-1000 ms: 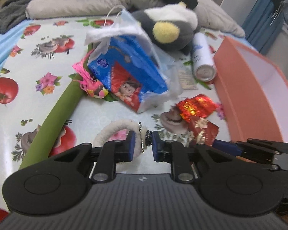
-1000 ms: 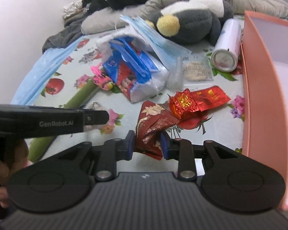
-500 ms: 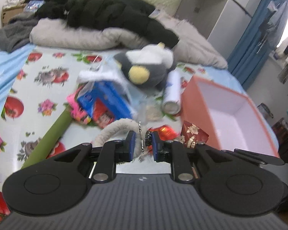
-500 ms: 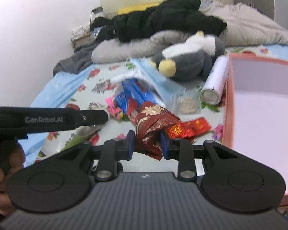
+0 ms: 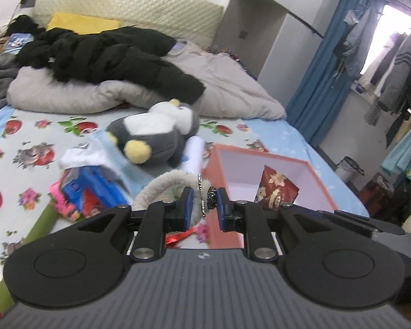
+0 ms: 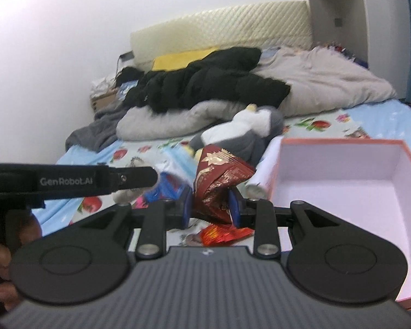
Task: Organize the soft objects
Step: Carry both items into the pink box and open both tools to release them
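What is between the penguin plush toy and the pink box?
In the left wrist view, a white cylindrical bottle lies between the penguin plush and the pink box.

Bright, motion-blurred, fisheye-warped edges

The fuzzy headband (image 5: 161,189) is a pale beige plush arch with a small glittery ornament at one end; it is held up off the bed, pinched at that end, its curve sweeping out to the left; the red packet (image 6: 219,183) is a crinkled foil wrapper with gold flower print, gripped upright above the bed, just left of the box; the box (image 6: 345,178) is salmon-pink outside, pale inside, open-topped, resting on the flowered sheet.
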Action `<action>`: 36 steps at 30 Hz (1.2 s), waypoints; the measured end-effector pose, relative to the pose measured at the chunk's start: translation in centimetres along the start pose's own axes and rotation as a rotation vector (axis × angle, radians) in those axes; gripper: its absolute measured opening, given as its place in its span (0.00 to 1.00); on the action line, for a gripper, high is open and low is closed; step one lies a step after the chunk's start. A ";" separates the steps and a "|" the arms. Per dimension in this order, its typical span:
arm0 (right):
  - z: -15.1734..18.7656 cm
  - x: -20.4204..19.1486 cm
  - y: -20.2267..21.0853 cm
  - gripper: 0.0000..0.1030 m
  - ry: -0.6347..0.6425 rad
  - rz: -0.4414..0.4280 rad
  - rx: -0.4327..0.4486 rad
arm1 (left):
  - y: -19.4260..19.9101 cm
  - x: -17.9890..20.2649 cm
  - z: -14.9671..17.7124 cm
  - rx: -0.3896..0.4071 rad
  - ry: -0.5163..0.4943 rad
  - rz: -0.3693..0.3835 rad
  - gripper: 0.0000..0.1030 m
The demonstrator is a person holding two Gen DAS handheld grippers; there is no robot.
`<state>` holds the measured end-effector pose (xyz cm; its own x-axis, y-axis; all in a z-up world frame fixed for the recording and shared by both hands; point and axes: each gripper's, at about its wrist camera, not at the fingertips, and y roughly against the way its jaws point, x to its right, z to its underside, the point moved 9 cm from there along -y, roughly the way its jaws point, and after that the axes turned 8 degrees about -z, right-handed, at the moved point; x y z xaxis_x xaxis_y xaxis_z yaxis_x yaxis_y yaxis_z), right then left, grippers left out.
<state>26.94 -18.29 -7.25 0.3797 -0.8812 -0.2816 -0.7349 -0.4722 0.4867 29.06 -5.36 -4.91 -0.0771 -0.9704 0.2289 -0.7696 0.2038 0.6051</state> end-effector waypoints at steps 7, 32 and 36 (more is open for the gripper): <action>-0.8 4.1 2.4 0.30 -0.035 0.081 0.027 | -1.6 4.8 -0.1 -0.021 -0.034 0.071 0.21; 7.2 19.1 -0.6 0.30 -0.215 0.277 -0.180 | -18.4 13.7 8.7 -0.400 -0.181 0.136 0.21; 8.1 20.1 -0.9 0.31 -0.241 0.275 -0.191 | -19.6 14.0 9.2 -0.417 -0.190 0.136 0.21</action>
<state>30.65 -35.42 -20.04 0.0244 -0.9553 -0.2948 -0.6645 -0.2358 0.7091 37.20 -24.15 -20.56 -0.3036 -0.9299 0.2075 -0.4271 0.3275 0.8428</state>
